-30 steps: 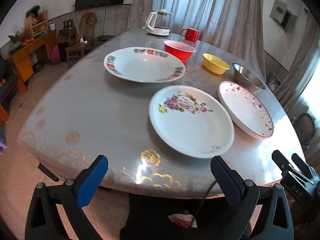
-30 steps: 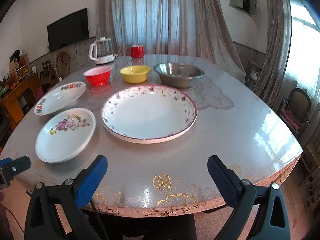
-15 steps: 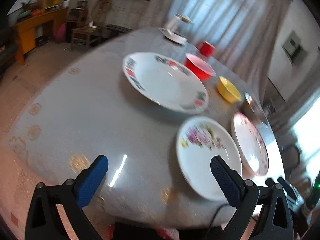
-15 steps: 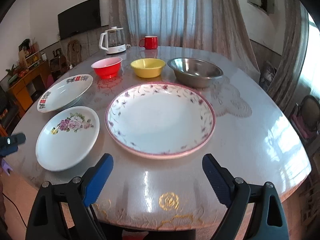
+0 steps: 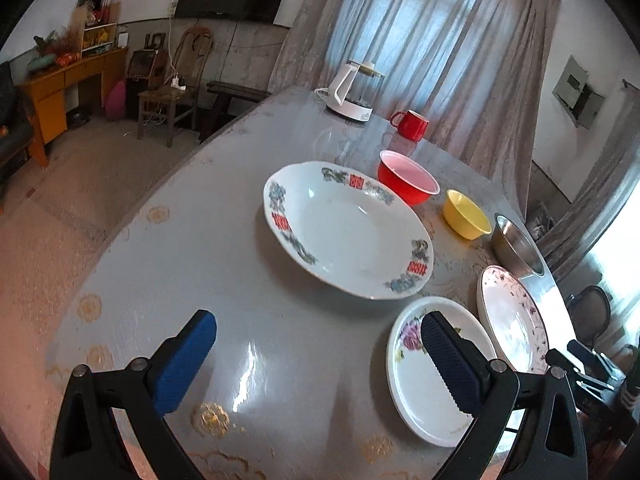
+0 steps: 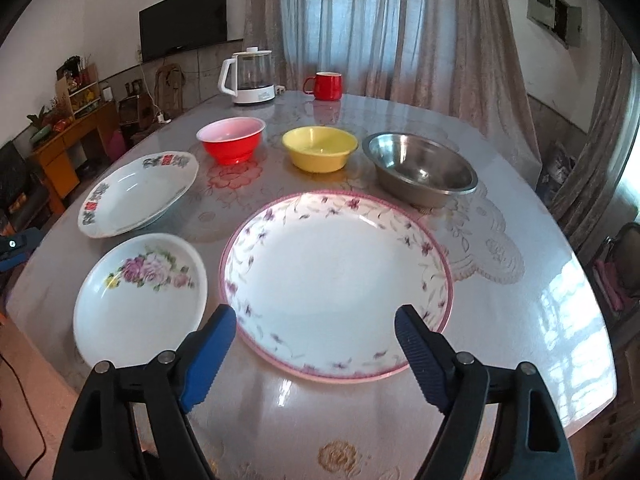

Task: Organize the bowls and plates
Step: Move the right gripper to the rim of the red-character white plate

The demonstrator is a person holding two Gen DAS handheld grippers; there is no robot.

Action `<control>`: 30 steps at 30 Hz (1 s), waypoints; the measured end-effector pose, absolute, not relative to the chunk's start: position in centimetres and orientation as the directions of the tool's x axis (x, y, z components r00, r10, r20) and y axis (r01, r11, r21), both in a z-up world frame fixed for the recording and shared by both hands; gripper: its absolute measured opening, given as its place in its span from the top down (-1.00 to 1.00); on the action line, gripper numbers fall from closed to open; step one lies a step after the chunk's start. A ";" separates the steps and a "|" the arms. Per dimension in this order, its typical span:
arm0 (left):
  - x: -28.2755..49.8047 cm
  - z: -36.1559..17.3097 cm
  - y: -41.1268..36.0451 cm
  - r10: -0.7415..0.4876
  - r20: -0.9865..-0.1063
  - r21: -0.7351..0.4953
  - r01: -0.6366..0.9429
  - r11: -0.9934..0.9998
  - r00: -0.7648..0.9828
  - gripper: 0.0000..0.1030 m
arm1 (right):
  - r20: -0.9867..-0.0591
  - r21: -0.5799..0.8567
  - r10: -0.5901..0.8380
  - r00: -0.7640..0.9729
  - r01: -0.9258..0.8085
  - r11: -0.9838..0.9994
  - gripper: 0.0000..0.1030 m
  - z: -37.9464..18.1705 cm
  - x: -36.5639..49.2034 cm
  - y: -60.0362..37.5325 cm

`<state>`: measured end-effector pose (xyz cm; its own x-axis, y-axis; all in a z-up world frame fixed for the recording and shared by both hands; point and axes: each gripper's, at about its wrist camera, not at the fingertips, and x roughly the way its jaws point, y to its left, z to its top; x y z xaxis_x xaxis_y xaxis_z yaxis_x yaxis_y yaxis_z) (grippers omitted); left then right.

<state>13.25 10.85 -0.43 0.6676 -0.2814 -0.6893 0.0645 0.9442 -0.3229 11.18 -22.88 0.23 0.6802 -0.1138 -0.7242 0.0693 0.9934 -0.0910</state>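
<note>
Three plates lie on the round table: a large pink-rimmed plate (image 6: 336,284) (image 5: 514,316), a small rose-patterned plate (image 6: 140,296) (image 5: 430,376), and a white plate with red and blue marks (image 6: 138,194) (image 5: 344,228). Behind them stand a red bowl (image 6: 232,140) (image 5: 406,178), a yellow bowl (image 6: 320,148) (image 5: 466,214) and a steel bowl (image 6: 420,168) (image 5: 516,246). My right gripper (image 6: 316,336) hovers over the near rim of the pink-rimmed plate, jaws closing, nothing gripped. My left gripper (image 5: 320,344) is open above bare table, left of the rose plate.
A white kettle (image 6: 250,76) (image 5: 352,90) and a red mug (image 6: 326,86) (image 5: 412,124) stand at the table's far side. Table edge (image 6: 400,464) runs just below my right gripper. A wooden chair (image 5: 172,92) and an orange desk (image 5: 60,84) stand on the floor to the left.
Both grippers have moved in over the table edge. The left view has swung leftward toward the red-and-blue plate. The right gripper's jaws have narrowed as it neared the pink-rimmed plate.
</note>
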 end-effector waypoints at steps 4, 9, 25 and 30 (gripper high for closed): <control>14.3 -0.4 11.7 -0.276 -0.697 -0.328 0.047 0.943 0.662 -1.00 | -0.718 -0.088 -0.079 0.692 0.022 0.996 -0.67 0.7 12.1 -22.4; 16.1 -0.3 13.2 -0.314 -0.672 -0.402 0.026 0.915 0.670 -1.00 | -0.696 -0.052 -0.002 0.718 -0.048 0.997 -1.00 1.2 13.1 -21.4; 23.4 0.3 12.8 -0.334 -0.723 -0.298 0.164 0.940 0.605 -1.00 | -0.799 0.179 0.239 0.552 -0.161 0.970 -0.69 0.5 21.6 -18.4; 25.3 -0.5 13.4 -0.351 -0.728 -0.336 0.140 0.932 0.589 -0.99 | -0.819 0.252 0.278 0.503 -0.120 0.960 -0.45 -0.9 25.0 -18.2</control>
<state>25.30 13.38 -0.47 0.5891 -0.3507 -0.7280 0.1396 0.9316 -0.3357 24.96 -18.16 -0.85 0.5025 0.2781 -0.8186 -0.1204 0.9601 0.2523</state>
